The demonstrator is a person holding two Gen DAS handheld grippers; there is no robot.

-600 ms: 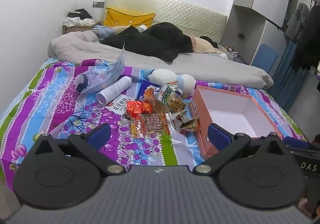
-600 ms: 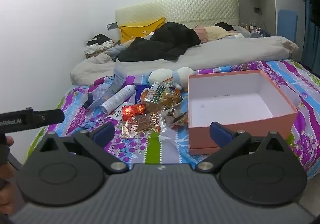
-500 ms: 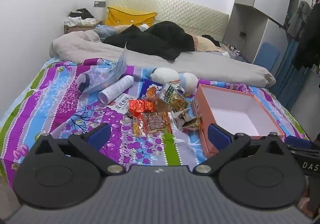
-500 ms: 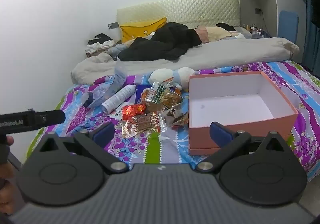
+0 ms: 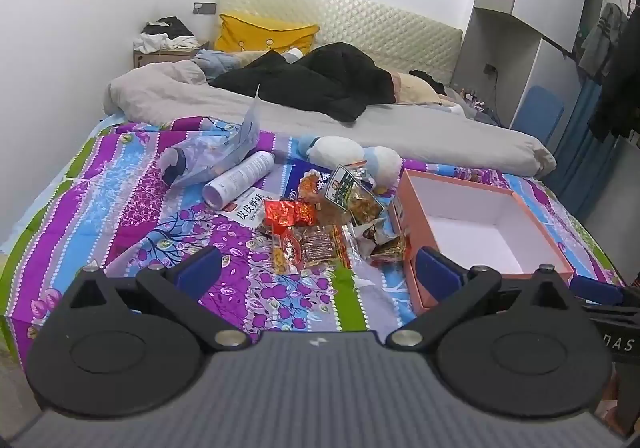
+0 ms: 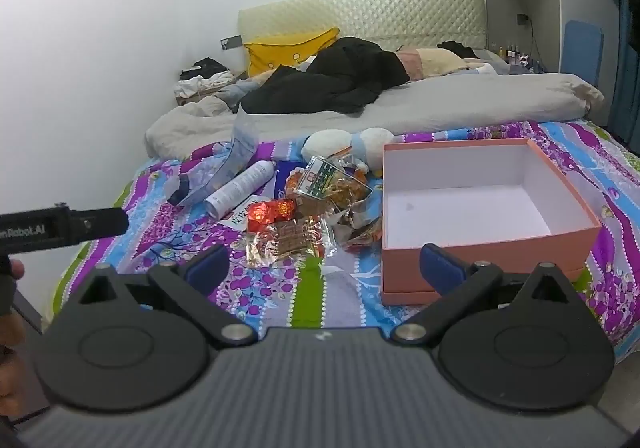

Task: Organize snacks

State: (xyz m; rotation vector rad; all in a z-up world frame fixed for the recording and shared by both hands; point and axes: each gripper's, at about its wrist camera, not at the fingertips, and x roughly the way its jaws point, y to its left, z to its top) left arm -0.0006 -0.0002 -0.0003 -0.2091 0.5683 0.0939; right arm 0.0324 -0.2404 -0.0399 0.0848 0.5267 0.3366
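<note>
A heap of snack packets (image 5: 320,220) (image 6: 304,208) lies on the flowered bedspread, with a shiny red packet (image 5: 289,213) (image 6: 271,213) and a clear pack of brown biscuits (image 5: 316,248) (image 6: 289,240) nearest me. Right of the heap stands an empty salmon-pink box (image 5: 478,226) (image 6: 486,236) with a white inside. My left gripper (image 5: 318,272) hovers open at the bed's near edge, short of the heap. My right gripper (image 6: 324,266) is open too, with nothing between its blue pads (image 6: 438,268).
A white spray can (image 5: 239,179) (image 6: 239,189), a clear plastic bag (image 5: 216,156) and a white-and-blue plush toy (image 5: 352,154) (image 6: 348,142) lie behind the snacks. A grey duvet (image 5: 360,120) and black clothes (image 5: 320,84) cover the far half. A person's hand (image 6: 8,312) holds the other tool at left.
Both views have drifted slightly; the bed and box sit a little lower and closer in frame. Nothing on the bed has moved and both grippers stay wide.
</note>
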